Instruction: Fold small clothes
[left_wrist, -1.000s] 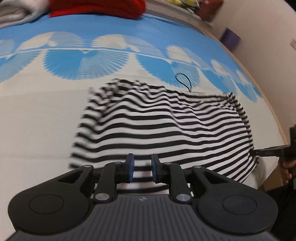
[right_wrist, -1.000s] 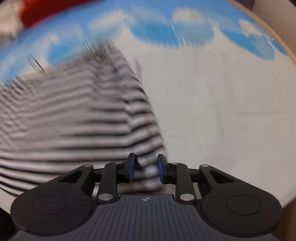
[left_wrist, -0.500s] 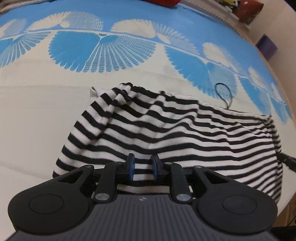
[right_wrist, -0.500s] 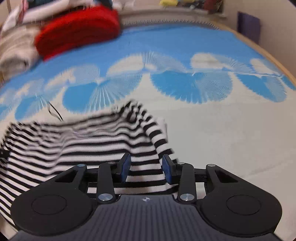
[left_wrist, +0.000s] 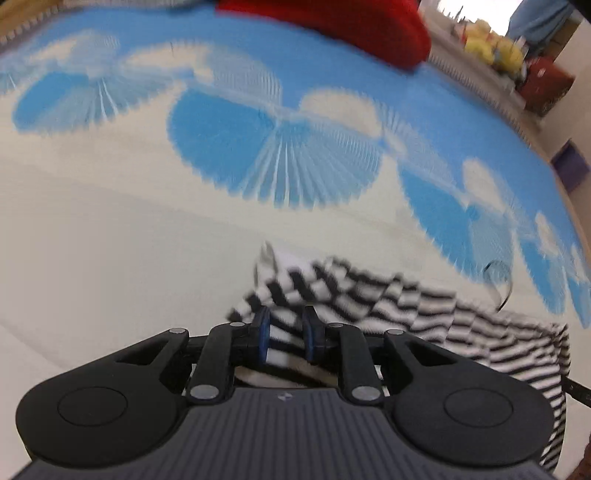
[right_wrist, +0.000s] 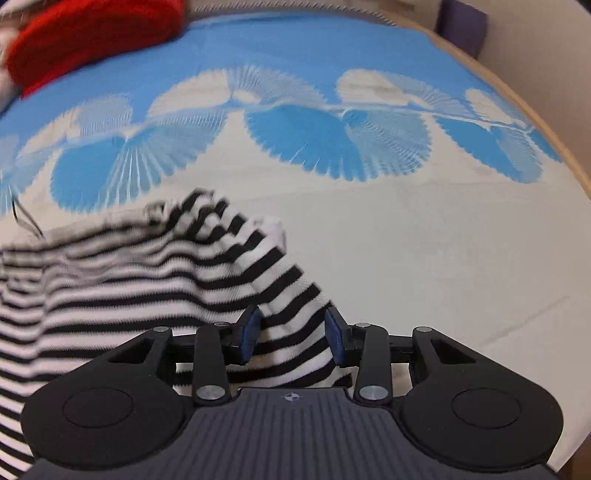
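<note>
A black-and-white striped garment (left_wrist: 424, 310) lies on the blue-and-cream patterned cloth (left_wrist: 110, 240) near the front edge. My left gripper (left_wrist: 284, 338) has its jaws close together on the garment's near left edge. In the right wrist view the same striped garment (right_wrist: 147, 280) spreads to the left. My right gripper (right_wrist: 291, 334) has its jaws wide apart, and the garment's right edge lies loose between them. A thin black loop (left_wrist: 498, 280) lies beside the garment's far edge.
A red folded garment (right_wrist: 92, 40) lies at the far side of the cloth, also seen in the left wrist view (left_wrist: 332, 26). Yellow toys (left_wrist: 491, 51) and a purple box (left_wrist: 569, 170) stand beyond the surface's far right edge (right_wrist: 535, 122).
My right gripper's jaws have opened wider and let go of the garment's edge. My left gripper has tilted up and shifted left, still on the garment.
</note>
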